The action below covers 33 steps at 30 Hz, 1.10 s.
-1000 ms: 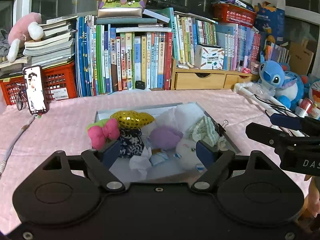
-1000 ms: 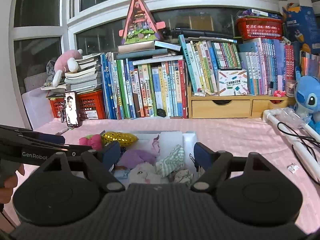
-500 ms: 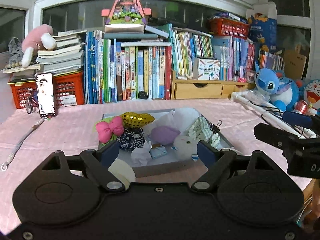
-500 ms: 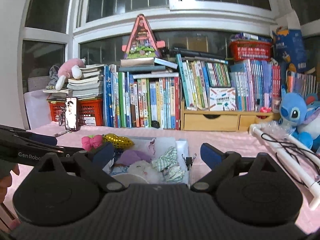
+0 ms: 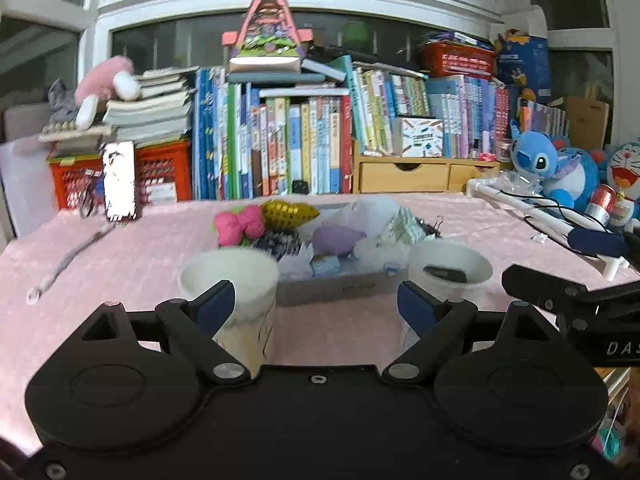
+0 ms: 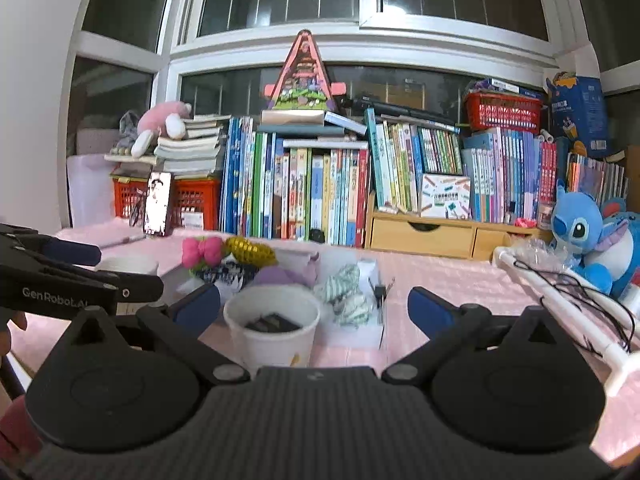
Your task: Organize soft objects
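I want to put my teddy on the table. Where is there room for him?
The pink cloth is bare between the phone and the left paper cup, apart from a strap. There is also a bare strip between the tray and the white pipe. The tray is stuffed with soft toys, and the back is packed with books.

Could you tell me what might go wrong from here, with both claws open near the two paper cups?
1. The left claw has just been opening, and one finger sits right at the empty paper cup; a light, tall cup like that could easily tip.
2. The right claw has also just been opening, with nothing gripped, around the second cup holding something dark; a squeeze may crush it.
3. The shallow box is heaped, so the pink bow at its edge might fall out.
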Motion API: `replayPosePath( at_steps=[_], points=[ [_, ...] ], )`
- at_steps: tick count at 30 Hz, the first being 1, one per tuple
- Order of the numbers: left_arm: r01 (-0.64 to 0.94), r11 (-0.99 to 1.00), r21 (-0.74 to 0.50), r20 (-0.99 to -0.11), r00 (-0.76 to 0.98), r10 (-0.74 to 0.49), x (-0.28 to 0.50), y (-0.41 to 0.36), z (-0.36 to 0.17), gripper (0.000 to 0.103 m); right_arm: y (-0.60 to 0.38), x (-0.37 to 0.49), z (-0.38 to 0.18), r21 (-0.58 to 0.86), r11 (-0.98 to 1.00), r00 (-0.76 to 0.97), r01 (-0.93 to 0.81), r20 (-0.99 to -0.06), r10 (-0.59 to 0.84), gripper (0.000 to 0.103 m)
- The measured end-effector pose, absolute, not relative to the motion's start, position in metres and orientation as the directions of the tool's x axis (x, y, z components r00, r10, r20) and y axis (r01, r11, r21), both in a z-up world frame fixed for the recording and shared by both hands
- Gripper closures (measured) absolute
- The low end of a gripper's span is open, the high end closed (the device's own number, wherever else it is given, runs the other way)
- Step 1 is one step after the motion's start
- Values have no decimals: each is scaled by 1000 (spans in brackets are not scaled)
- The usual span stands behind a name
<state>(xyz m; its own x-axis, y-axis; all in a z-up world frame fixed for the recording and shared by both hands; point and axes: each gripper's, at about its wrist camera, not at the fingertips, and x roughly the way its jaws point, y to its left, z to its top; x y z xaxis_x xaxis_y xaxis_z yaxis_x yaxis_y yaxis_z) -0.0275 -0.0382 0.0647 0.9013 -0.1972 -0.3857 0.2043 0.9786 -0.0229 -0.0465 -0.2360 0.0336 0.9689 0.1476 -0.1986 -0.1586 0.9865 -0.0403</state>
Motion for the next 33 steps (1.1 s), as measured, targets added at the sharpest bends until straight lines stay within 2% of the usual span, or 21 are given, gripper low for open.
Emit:
replayPosePath(
  at_steps=[6,15,22,33],
  points=[
    [165,986,-24,-445,881,-158,-30,-35,36,15,-227,-47,12,-73,986,960,-147,-251,125,0],
    [96,995,-7,-520,850,-86,-15,-32,-7,15,-219,-32,-21,-27,992,938,-120,-330,104,0],
    [65,998,-15,-544,837,-63,-4,-29,-23,15,-218,-24,-37,7,994,922,-112,-372,107,0],
    [73,997,-1,-521,851,-63,3,-32,-28,6,-218,-16,-48,22,994,905,-112,-411,111,0]
  ],
)
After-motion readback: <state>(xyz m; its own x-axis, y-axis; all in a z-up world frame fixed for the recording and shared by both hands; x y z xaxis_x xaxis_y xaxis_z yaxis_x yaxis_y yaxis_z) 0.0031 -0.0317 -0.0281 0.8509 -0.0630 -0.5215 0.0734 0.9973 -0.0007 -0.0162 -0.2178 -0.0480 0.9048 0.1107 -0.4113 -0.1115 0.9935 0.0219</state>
